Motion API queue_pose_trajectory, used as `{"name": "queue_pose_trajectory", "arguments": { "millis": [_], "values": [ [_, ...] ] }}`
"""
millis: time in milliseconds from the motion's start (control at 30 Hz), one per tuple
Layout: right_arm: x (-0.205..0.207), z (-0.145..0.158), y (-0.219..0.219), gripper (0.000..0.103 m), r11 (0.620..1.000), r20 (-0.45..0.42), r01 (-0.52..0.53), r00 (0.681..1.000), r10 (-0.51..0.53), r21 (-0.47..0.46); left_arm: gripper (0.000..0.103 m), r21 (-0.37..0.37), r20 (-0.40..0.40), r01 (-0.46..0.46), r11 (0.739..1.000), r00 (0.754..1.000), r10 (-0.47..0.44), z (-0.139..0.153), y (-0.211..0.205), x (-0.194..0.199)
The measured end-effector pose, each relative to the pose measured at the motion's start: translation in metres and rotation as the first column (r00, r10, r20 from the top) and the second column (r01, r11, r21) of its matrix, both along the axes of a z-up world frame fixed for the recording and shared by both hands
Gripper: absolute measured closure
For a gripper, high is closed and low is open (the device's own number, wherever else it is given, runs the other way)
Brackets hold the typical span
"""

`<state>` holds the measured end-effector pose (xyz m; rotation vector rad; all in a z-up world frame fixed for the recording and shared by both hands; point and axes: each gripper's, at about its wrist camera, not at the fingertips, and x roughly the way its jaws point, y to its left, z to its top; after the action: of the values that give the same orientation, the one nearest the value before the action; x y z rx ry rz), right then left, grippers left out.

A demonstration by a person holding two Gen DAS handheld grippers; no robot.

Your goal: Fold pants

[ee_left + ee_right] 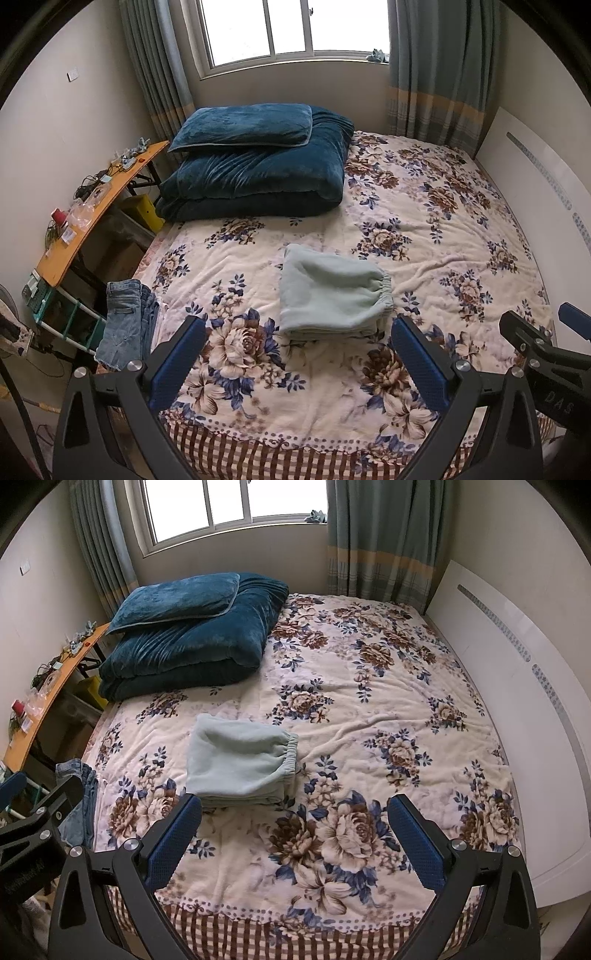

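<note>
The pale green pants [332, 291] lie folded into a thick rectangle on the floral bedspread [443, 221], near the centre of the left wrist frame, with the elastic waistband turned toward the right. Both grippers hang above the near edge of the bed, touching nothing. The left gripper [299, 354] has its blue-padded fingers [177, 365] spread wide, the pants just beyond them. The right gripper [295, 834] is likewise spread and empty; in its view the pants sit left of centre, by the left finger's tip. A pair of jeans [125, 325] hangs over the bed's left edge. A dark blue pillow [243, 125] rests on a folded quilt [258, 177] at upper left.
</note>
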<state>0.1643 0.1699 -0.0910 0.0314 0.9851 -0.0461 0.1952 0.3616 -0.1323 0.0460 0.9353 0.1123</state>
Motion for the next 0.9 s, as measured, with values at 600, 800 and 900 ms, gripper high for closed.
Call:
{"name": "queue_pose_trajectory", "arguments": {
  "millis": [600, 800, 900],
  "values": [
    [0.000, 0.000, 0.013, 0.000, 1.000, -0.002, 0.008, 1.000, -0.008, 0.009, 0.000, 0.004, 0.000, 0.000, 1.000, 1.000, 0.000, 0.001, 0.007, 0.000],
    [0.002, 0.000, 0.014, 0.000, 1.000, -0.004, 0.011, 1.000, -0.011, 0.010, 0.000, 0.009, 0.006, 0.002, 1.000, 1.000, -0.002, 0.001, 0.011, 0.000],
    [0.000, -0.001, 0.018, 0.000, 1.000, -0.005, 0.017, 1.000, -0.017, 0.012, 0.000, 0.005, 0.016, 0.001, 1.000, 1.000, -0.001, 0.004, 0.015, 0.001]
  ]
}}
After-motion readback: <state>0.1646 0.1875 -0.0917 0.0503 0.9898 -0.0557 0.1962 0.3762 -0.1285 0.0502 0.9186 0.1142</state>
